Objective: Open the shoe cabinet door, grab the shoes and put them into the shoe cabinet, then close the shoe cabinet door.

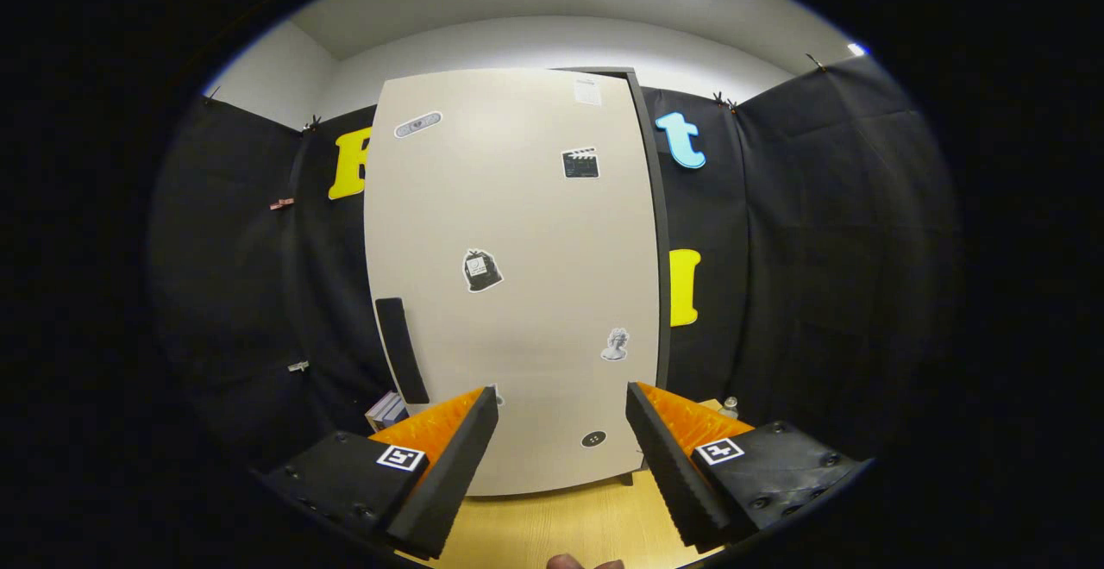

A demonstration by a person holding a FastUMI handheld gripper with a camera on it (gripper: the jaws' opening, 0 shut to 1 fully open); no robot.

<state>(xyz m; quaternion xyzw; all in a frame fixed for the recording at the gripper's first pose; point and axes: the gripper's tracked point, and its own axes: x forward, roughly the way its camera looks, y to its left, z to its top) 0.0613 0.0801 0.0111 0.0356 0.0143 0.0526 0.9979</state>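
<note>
The shoe cabinet (517,276) stands on the bench (561,526) straight beyond the spread fingers of the hand-held gripper (562,405), its door handle (402,350) ahead-left.

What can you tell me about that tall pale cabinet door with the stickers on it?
The cabinet door is a tall, smooth beige panel, seemingly laminated board, standing upright and shut against a dark frame showing along its right edge. A long dark handle runs vertically near its lower left edge. Several small stickers dot its face. Its base meets the wooden floor. The open claw points at it from just in front, touching nothing.
</note>
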